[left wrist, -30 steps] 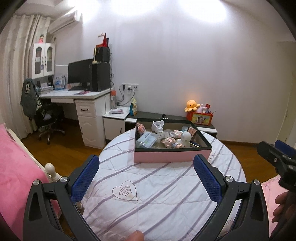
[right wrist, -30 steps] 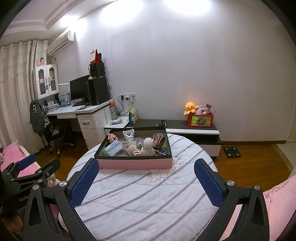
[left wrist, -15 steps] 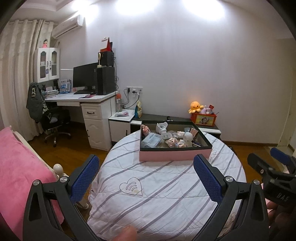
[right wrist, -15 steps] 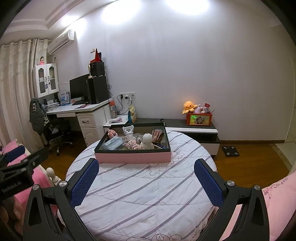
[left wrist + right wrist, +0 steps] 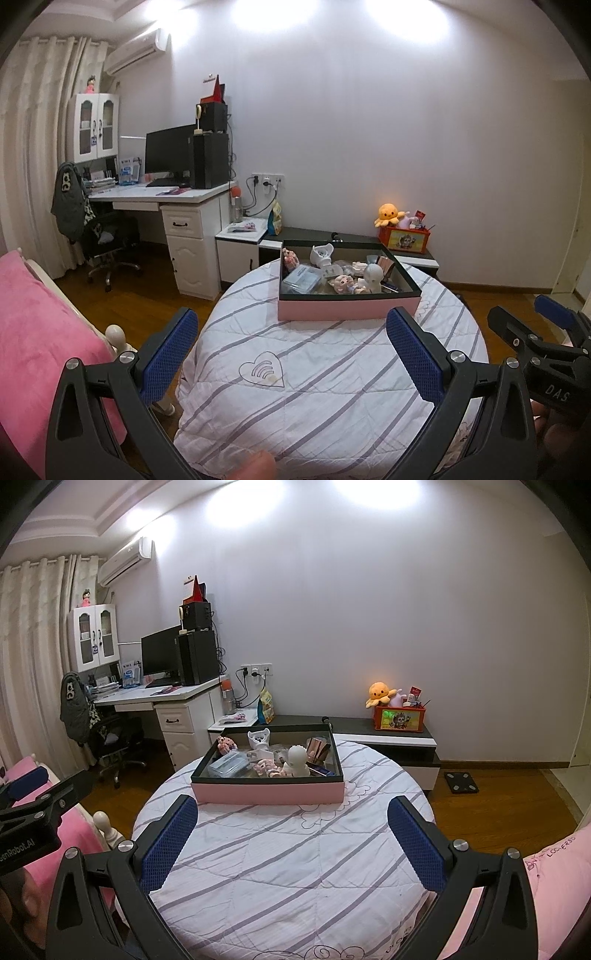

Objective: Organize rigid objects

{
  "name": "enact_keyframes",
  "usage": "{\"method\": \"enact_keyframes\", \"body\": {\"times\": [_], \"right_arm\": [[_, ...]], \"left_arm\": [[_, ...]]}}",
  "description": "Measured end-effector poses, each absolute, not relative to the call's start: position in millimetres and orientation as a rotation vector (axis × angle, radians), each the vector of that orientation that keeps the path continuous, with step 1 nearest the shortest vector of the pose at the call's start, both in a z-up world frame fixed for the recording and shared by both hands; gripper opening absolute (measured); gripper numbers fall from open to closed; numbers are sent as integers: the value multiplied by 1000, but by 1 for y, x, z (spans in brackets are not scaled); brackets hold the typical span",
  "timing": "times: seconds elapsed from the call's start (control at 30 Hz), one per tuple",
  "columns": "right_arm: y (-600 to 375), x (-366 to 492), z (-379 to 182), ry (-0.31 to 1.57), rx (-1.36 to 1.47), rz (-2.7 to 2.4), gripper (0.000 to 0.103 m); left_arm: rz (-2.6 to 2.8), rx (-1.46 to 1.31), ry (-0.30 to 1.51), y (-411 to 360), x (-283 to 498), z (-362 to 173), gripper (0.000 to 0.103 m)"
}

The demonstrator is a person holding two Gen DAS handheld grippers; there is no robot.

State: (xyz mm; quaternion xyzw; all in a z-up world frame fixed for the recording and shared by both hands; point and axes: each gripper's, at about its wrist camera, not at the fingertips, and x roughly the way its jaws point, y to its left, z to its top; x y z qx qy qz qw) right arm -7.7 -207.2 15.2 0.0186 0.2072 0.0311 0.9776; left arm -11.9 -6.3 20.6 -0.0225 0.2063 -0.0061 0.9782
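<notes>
Box (image 5: 269, 792): pink-walled, dark-rimmed, open-topped; it sits on the far half of the round bed, long side facing the tools.
Box contents: a white figure (image 5: 298, 761) upright right of centre, a clear case (image 5: 228, 767) at the left, a pink toy (image 5: 266, 767) between them, a white cup-like piece (image 5: 258, 737) by the back wall; smaller items are too cluttered to tell apart.
Box edges: the back wall lies close to the bed's far edge; strips of quilt show to the left and right of it.
Bed (image 5: 280, 867): round, with a white quilt with grey stripes; the whole near half is bare, with a heart motif (image 5: 263, 373) stitched near the left tool.
Left tool (image 5: 293, 354): jaws spread wide, nothing between them, hovering over the near quilt, well short of the box.
Right tool (image 5: 293, 840): jaws likewise wide apart and empty, over the near quilt, pointing at the box's front wall.
Tools to each other: side by side and apart; each shows at the edge of the other's view.
Surroundings: a pink blanket (image 5: 33, 332) borders the bed on the left; wood floor (image 5: 495, 805) lies open on the right; a low cabinet (image 5: 388, 738) stands just behind the bed, and a white desk (image 5: 177, 709) stands back left.
</notes>
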Motion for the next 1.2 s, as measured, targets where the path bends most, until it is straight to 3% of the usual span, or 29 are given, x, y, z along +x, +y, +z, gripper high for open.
{"method": "enact_keyframes", "body": {"times": [1.2], "right_arm": [[-207,-6,14,426,29,59,103]], "left_arm": [[-58,-40,429,-7,-9,20,103]]}}
